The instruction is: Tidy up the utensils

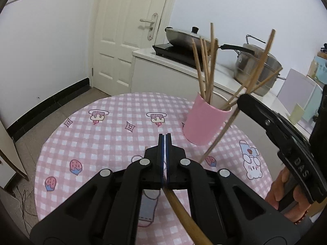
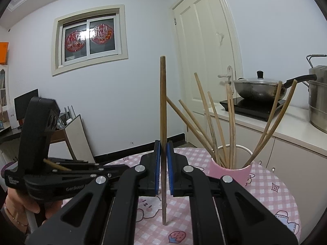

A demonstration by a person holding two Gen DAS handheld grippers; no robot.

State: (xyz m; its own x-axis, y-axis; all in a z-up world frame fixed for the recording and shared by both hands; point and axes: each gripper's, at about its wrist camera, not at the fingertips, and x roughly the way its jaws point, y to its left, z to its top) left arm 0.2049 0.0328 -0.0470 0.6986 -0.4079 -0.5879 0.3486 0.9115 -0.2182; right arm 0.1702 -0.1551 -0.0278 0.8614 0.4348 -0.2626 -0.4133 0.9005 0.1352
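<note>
Two chopsticks are mid-transfer: the right claw (image 2: 163, 153) pinches one chopstick (image 2: 162, 102) upright, the left claw (image 1: 165, 140) clamps another (image 1: 184, 214). Ahead and right stands the pink cup (image 2: 231, 173); next, probably, lowering each inside.

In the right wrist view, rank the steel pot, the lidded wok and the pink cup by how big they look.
1. lidded wok, widest.
2. pink cup, though it stands nearer the camera, which flatters it.
3. steel pot, cut off by the frame edge, so its rank is unsure.
</note>
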